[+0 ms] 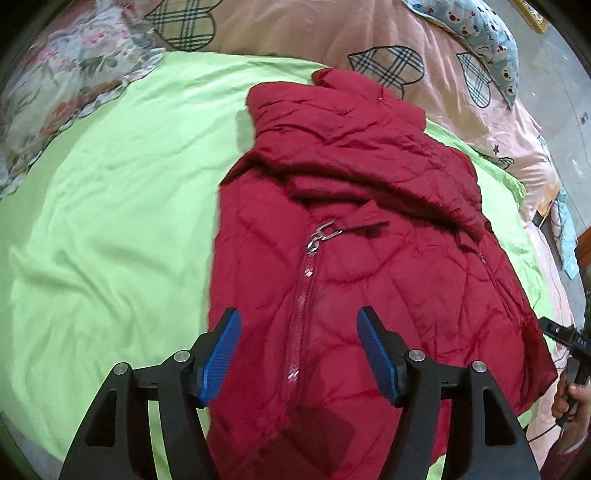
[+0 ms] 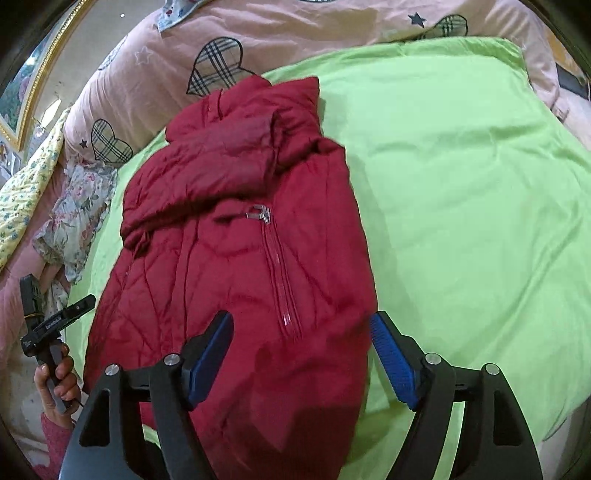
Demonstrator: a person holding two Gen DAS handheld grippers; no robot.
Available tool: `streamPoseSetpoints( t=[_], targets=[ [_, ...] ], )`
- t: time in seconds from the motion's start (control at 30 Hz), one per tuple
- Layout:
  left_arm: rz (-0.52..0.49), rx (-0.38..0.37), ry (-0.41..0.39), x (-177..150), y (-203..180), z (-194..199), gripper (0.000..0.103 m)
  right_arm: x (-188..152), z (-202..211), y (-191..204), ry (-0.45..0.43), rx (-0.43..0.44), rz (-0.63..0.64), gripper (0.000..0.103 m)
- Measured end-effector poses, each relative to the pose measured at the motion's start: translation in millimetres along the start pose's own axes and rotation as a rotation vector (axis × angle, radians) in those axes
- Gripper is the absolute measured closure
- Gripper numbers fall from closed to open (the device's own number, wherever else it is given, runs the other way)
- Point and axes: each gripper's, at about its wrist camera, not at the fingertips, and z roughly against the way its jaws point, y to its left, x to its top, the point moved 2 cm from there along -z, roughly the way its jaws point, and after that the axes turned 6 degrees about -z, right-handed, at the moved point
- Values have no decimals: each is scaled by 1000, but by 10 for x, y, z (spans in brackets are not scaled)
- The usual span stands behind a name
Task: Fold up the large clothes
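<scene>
A dark red quilted jacket (image 1: 354, 236) lies on a lime green sheet (image 1: 110, 206), sleeves folded in over the body, zipper (image 1: 306, 273) up the front. My left gripper (image 1: 297, 325) is open, hovering above the jacket's lower part, holding nothing. In the right wrist view the same jacket (image 2: 236, 258) lies on the green sheet (image 2: 461, 192). My right gripper (image 2: 301, 328) is open above the jacket's hem, empty. Each view shows the other gripper at its edge: the right one (image 1: 569, 343), the left one (image 2: 48, 325).
A pink quilt with plaid hearts (image 1: 332, 29) lies beyond the sheet. A floral pillow (image 1: 62, 85) is at far left, a blue patterned pillow (image 1: 480, 33) at far right. A gold-framed mirror (image 2: 33, 85) stands beside the bed.
</scene>
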Motion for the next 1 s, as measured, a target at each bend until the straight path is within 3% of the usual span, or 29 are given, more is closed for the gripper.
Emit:
streamPoseSetpoints(
  t=[0.33,0.4,0.5,0.77,1.0],
  targets=[
    [9,-15,15,-302,159,174,29,-369,-54,-66,89,13,12,27],
    [7,-12,36,-380,184,147,29,-423,1,-105,89,27,19,54],
    [17,-23,63,-507,215,129,29,-513,73,-179,95,36,21,67],
    [64,-125,107,-732,233,46,29,-605,106,-238,80,89,-10,64],
    [20,-157,113,-762,78,-36,30,-660,140,-248,61,117,-23,66]
  ],
)
